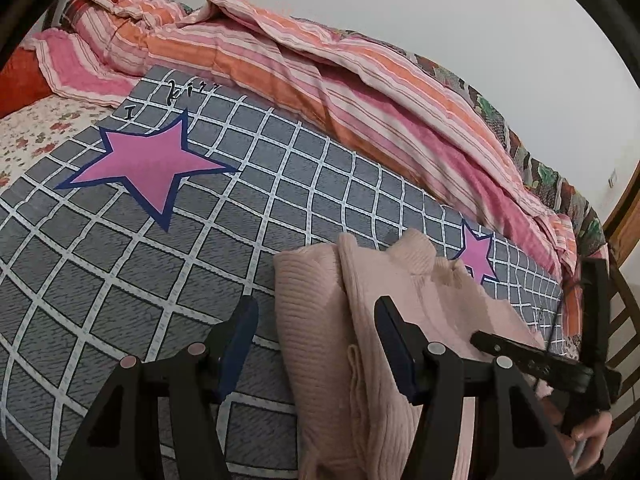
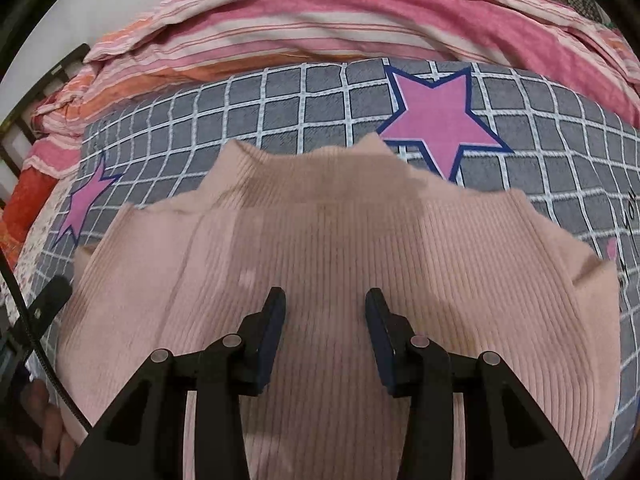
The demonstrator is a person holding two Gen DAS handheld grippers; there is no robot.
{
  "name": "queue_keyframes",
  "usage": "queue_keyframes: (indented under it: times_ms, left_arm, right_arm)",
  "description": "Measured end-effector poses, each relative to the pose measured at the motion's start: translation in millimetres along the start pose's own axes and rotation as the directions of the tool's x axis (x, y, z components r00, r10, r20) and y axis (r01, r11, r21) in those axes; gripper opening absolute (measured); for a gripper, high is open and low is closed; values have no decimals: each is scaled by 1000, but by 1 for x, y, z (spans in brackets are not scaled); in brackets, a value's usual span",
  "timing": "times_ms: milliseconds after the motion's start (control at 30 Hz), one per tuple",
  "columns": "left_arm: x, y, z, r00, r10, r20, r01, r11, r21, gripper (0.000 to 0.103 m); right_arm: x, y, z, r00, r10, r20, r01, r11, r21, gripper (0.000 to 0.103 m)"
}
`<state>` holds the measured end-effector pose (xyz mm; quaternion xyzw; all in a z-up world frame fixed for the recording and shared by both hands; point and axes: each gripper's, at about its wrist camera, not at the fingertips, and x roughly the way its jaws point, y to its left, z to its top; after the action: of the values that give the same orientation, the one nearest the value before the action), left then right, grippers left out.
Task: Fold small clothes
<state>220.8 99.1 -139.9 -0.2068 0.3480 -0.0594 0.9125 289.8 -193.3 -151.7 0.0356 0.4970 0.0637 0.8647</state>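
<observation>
- Pink rib-knit sweater (image 2: pixel 340 264), soft and partly folded, lies on a grey checked bedspread (image 1: pixel 132 280) printed with pink stars (image 1: pixel 148 164)
- Left gripper (image 1: pixel 316 312) spread, astride the sweater's folded edge
- Right gripper (image 2: pixel 325 300) spread above the knit, pinching nothing
- Striped quilt (image 1: pixel 320 80) bunched behind

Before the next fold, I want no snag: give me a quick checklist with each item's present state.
1. Pink ribbed sweater lies on the grey checked cover: ok.
2. Right gripper jaws apart, nothing pinched, above the sweater's middle: ok.
3. Left gripper jaws apart at the folded left edge; pads gripping the fabric: cannot tell.
4. Sweater's left side folded over: ok.
5. Sweater's right side folded: cannot tell.
6. Striped quilt clear of the sweater: ok.
</observation>
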Motion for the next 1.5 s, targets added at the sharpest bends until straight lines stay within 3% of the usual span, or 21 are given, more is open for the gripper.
queue_keyframes:
  times_ms: [333,600,733,1133,1500]
  left_arm:
    - [-11,-6,-7,1000,-6,13,6,999,41,58]
    - [-21,-11,-14,999,-26,41,23,998,64,57]
    - [-25,-14,-15,998,-32,53,28,996,82,57]
    - [-23,-15,-17,999,-53,-5,54,993,109,57]
    - [-26,-11,-18,998,-60,3,59,994,94,58]
  right_arm:
    - [-29,10,-44,996,-44,75,47,998,-45,42]
    - [-32,23,-61,980,-123,158,139,986,-89,42]
    - [-32,20,-62,982,-112,151,123,990,-66,42]
    - [-28,25,-62,980,-137,145,151,984,-90,42]
    - [-32,24,-63,984,-128,122,139,986,-87,42]
